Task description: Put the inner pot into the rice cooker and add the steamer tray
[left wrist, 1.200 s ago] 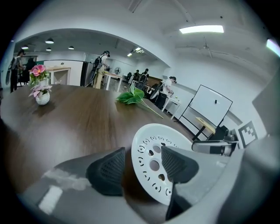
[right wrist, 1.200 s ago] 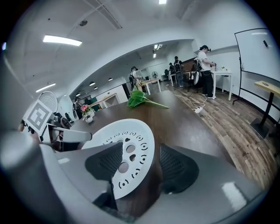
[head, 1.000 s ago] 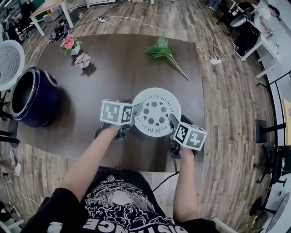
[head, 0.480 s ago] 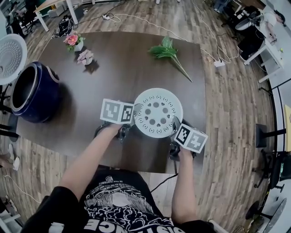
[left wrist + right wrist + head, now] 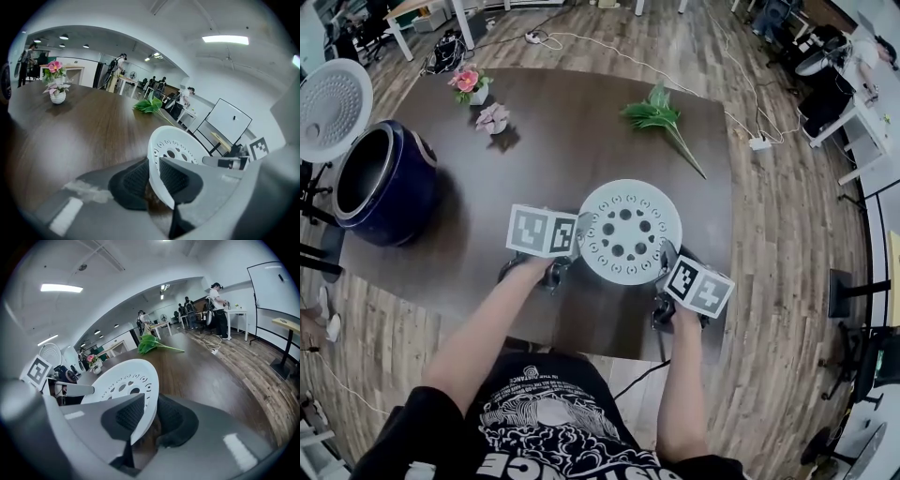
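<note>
The white perforated steamer tray is over the near half of the dark table. My left gripper grips its left rim and my right gripper its near right rim. Both pairs of jaws have just been closing, with the rim between them. In the left gripper view the pads of the left gripper press on the tray. In the right gripper view the right gripper clamps the tray likewise. The dark blue rice cooker stands at the table's left edge with its white lid raised.
Two small flower pots stand at the far left of the table. A green leafy sprig lies at the far right. Cables run over the wooden floor beyond, and desks and chairs stand around.
Both grippers stay at the tray's rim. The tray and grippers have shifted slightly right in the head view, and the whole scene has drifted as the head camera moved.
</note>
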`<state>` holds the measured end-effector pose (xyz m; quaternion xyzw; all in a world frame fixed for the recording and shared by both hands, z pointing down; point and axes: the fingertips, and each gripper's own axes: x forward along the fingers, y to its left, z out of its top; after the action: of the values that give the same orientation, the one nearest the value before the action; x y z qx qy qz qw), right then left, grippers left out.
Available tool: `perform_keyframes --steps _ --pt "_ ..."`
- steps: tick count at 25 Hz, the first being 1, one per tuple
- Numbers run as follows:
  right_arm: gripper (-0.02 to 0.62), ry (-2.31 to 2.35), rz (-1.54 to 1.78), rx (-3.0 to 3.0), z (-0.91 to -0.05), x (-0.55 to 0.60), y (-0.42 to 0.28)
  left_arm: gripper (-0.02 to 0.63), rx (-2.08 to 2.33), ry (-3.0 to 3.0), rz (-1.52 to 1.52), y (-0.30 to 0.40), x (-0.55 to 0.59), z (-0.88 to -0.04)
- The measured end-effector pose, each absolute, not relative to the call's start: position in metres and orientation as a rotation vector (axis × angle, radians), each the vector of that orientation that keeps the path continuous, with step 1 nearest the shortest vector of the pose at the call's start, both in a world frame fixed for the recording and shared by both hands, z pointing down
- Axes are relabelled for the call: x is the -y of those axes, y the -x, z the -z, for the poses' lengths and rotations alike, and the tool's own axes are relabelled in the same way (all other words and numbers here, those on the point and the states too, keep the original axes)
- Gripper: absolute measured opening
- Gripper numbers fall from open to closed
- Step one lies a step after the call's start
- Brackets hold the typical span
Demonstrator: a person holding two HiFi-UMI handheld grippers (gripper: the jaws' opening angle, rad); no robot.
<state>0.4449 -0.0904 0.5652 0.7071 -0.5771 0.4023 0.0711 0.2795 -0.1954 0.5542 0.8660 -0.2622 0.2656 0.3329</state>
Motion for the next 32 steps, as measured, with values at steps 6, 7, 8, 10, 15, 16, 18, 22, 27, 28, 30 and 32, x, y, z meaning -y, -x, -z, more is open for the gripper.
perform_keyframes --steps 6,7,8,10,15,16,18,22,27,28,30,32 --pt "0.081 -2.101 -1.150 1.807 -0.543 0.113 -0.424 0.075 0.741 -2.280 -0.621 -0.255 0.212 -0.530" --pt "0.081 -2.094 -1.139 1.820 -0.539 0.118 -0.420 0.075 0.753 -2.284 -0.606 -0.250 0.215 -0.526" --pt "0.081 -2.088 -1.126 1.835 -0.534 0.123 -0.416 0.075 0.766 -2.287 -0.592 -0.245 0.218 -0.521" --pt "0.080 -2.070 -1.097 1.868 -0.525 0.134 -0.408 0.075 0.798 -2.291 -0.564 -0.235 0.224 -0.513" --pt "0.080 -2.014 -1.042 1.954 -0.505 0.160 -0.382 0.075 0.881 -2.290 -0.507 -0.203 0.239 -0.494" --pt "0.078 -2.002 -1.031 1.972 -0.501 0.166 -0.376 0.075 0.896 -2.290 -0.495 -0.196 0.242 -0.490" --pt "0.079 -1.974 -1.008 2.009 -0.493 0.177 -0.364 0.075 0.928 -2.289 -0.471 -0.182 0.247 -0.482" --pt "0.078 -1.919 -0.960 2.074 -0.478 0.198 -0.338 0.075 0.996 -2.284 -0.421 -0.152 0.258 -0.466" --pt "0.077 -1.856 -0.907 2.162 -0.459 0.223 -0.306 0.075 1.087 -2.280 -0.366 -0.116 0.269 -0.447" --pt "0.077 -1.839 -0.898 2.182 -0.455 0.228 -0.299 0.075 1.107 -2.278 -0.355 -0.108 0.270 -0.443" --pt "0.077 -1.807 -0.878 2.217 -0.448 0.236 -0.283 0.075 1.139 -2.265 -0.332 -0.091 0.272 -0.437" --pt "0.077 -1.781 -0.860 2.245 -0.440 0.244 -0.263 0.075 1.155 -2.252 -0.305 -0.072 0.275 -0.432"
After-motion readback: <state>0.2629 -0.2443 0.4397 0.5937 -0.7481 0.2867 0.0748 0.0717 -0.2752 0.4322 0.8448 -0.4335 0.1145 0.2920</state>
